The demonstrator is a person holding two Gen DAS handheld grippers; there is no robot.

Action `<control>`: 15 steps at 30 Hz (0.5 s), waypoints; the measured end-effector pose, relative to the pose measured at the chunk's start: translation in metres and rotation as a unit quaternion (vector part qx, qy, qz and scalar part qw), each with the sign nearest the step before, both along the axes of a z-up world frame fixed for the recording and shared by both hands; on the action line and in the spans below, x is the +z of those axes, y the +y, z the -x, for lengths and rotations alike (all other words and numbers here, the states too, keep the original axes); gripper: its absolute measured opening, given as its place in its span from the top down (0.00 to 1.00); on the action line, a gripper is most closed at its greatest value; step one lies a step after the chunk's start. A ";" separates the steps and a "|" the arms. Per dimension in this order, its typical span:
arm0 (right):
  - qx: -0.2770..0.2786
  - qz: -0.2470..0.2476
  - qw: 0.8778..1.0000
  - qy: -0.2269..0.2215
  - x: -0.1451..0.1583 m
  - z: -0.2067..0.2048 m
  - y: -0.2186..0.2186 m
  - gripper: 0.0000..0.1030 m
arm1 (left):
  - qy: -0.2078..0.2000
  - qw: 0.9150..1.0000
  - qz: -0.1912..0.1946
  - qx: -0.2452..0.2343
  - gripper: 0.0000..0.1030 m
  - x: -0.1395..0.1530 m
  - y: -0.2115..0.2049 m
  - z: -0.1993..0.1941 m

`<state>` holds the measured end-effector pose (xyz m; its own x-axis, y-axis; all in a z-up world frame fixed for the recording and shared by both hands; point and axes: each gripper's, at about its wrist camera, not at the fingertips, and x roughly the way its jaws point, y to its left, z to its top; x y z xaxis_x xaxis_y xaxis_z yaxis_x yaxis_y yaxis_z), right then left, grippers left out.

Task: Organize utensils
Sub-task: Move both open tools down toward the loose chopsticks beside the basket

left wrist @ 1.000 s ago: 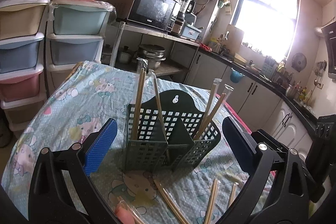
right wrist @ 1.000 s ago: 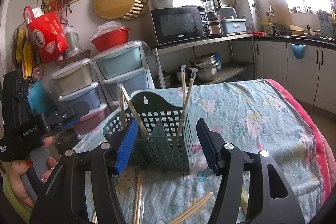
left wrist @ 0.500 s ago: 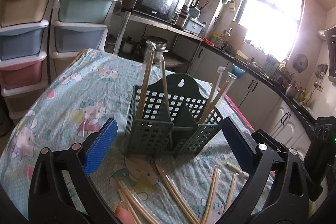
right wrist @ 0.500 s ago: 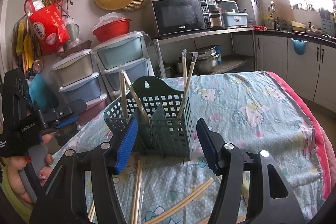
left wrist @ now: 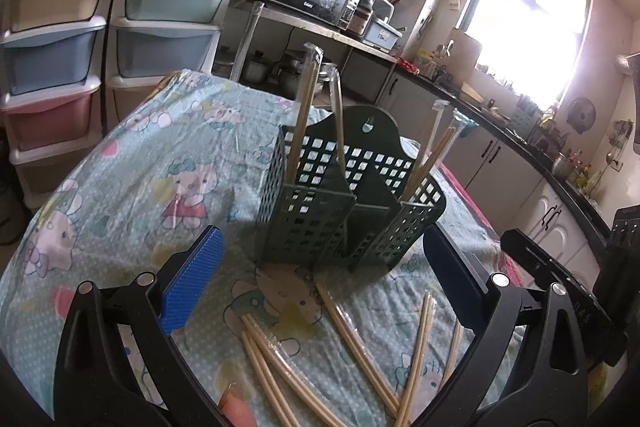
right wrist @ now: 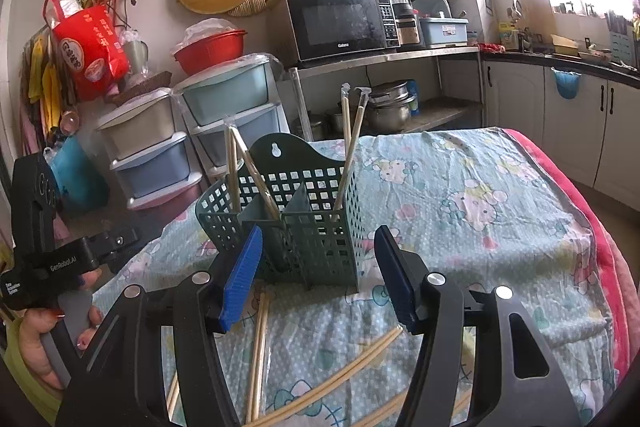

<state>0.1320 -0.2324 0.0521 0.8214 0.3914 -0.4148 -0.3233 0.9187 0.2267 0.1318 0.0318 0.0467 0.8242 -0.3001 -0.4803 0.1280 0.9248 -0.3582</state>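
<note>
A dark green slotted utensil holder (left wrist: 348, 215) stands on the table with several wrapped chopstick pairs (left wrist: 304, 115) upright in its compartments; it also shows in the right wrist view (right wrist: 296, 223). More wrapped chopsticks (left wrist: 356, 347) lie loose on the cloth in front of it, also seen in the right wrist view (right wrist: 260, 339). My left gripper (left wrist: 320, 283) is open and empty, just short of the holder. My right gripper (right wrist: 318, 271) is open and empty, its pads level with the holder's front.
The table wears a blue cartoon-print cloth (left wrist: 140, 179) with a pink edge (right wrist: 592, 227) at the right. Stacked plastic drawers (left wrist: 60, 39) stand past the table's far left. A shelf with a microwave (right wrist: 340, 25) and a kitchen counter (left wrist: 540, 155) lie beyond.
Both grippers have drawn back from the holder and tilted down, so more loose chopsticks on the cloth show. Both stay open and empty.
</note>
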 end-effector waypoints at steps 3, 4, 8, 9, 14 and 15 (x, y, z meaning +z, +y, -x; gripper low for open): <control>-0.002 0.000 1.000 0.003 0.000 0.000 -0.001 0.46 | 0.007 1.000 -0.001 0.001 0.10 -0.005 0.002 0.001; -0.002 0.000 1.000 0.004 -0.001 0.001 -0.002 0.46 | 0.009 1.000 -0.002 0.002 0.10 -0.007 0.002 0.002; -0.001 0.003 1.000 0.009 -0.003 0.002 -0.002 0.45 | 0.015 1.000 -0.004 0.004 0.10 -0.011 0.004 0.004; 0.000 0.004 1.000 0.011 -0.004 0.003 -0.002 0.45 | 0.017 1.000 -0.005 0.004 0.10 -0.013 0.004 0.004; 0.003 0.012 1.000 0.024 -0.011 0.003 -0.001 0.45 | 0.028 1.000 -0.013 0.002 0.11 -0.021 0.003 0.006; 0.003 0.014 1.000 0.027 -0.014 0.003 -0.001 0.45 | 0.031 0.999 -0.015 0.001 0.10 -0.023 0.003 0.006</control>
